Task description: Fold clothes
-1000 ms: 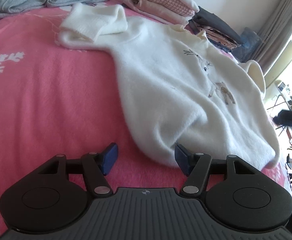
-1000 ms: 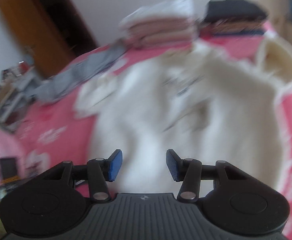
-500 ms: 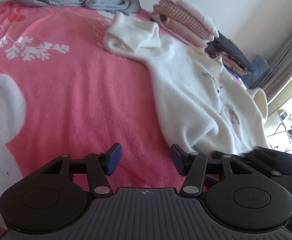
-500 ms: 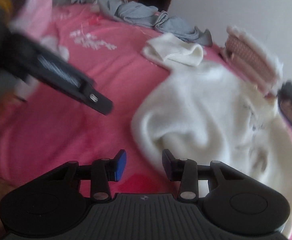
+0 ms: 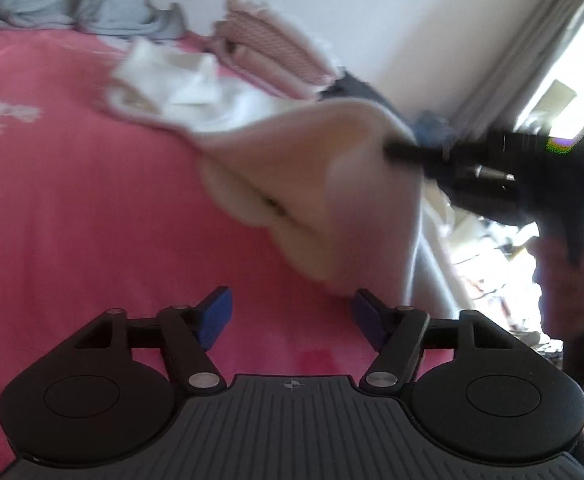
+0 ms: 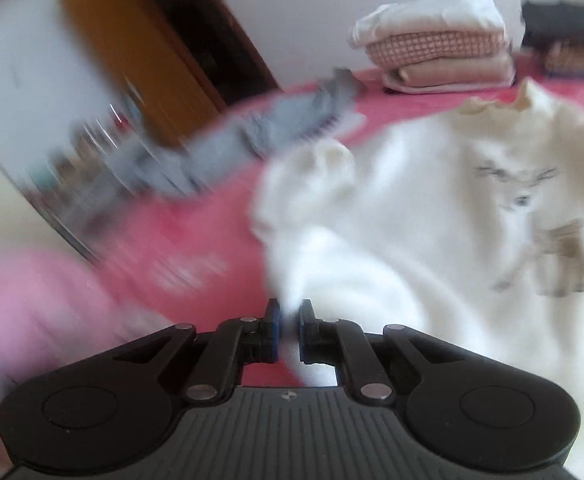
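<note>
The fluffy white sweater with a deer picture on its chest lies face up across the pink bedspread, collar toward the far wall, and its near left hem corner is lifted off the bed. The right gripper has its blue pads pinched tight on that corner of white fleece. The left gripper hangs just short of the garment over bare bedspread, its jaws spread wide and holding nothing. Both views are smeared by motion, so finer creases I cannot make out. A stack of folded pink and cream clothes sits at the far edge, and a rumpled grey garment lies far left. I'd judge a fold of this sweater is under way, lower edge being raised. Next, the free tongs likely need a matching hold on the hem, so the cloth travels evenly
</note>
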`<state>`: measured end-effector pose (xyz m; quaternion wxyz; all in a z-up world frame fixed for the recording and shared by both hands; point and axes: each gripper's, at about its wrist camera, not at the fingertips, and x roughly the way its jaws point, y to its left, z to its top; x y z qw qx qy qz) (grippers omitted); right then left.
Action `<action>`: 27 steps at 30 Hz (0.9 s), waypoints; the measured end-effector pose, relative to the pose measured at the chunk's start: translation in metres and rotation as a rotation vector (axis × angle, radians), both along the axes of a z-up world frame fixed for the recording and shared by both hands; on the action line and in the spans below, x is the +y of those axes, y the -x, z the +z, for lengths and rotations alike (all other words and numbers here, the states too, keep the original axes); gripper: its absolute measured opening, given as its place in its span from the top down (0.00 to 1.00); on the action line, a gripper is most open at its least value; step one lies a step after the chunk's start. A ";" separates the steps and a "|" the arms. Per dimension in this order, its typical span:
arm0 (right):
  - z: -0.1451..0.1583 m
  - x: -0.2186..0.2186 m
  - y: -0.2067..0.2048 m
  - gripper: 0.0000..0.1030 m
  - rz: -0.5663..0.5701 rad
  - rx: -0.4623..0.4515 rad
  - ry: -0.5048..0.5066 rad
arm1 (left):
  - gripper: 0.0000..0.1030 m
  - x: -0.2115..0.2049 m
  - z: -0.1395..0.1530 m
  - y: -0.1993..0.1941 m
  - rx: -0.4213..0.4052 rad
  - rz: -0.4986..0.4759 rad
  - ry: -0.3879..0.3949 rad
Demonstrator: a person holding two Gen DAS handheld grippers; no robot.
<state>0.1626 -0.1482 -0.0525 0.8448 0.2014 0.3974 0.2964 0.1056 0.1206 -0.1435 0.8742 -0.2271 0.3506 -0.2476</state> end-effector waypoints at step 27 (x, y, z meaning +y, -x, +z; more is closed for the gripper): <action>-0.148 0.040 -0.078 0.88 0.010 0.703 -0.592 | 0.58 0.005 -0.041 -0.043 0.190 -0.004 0.033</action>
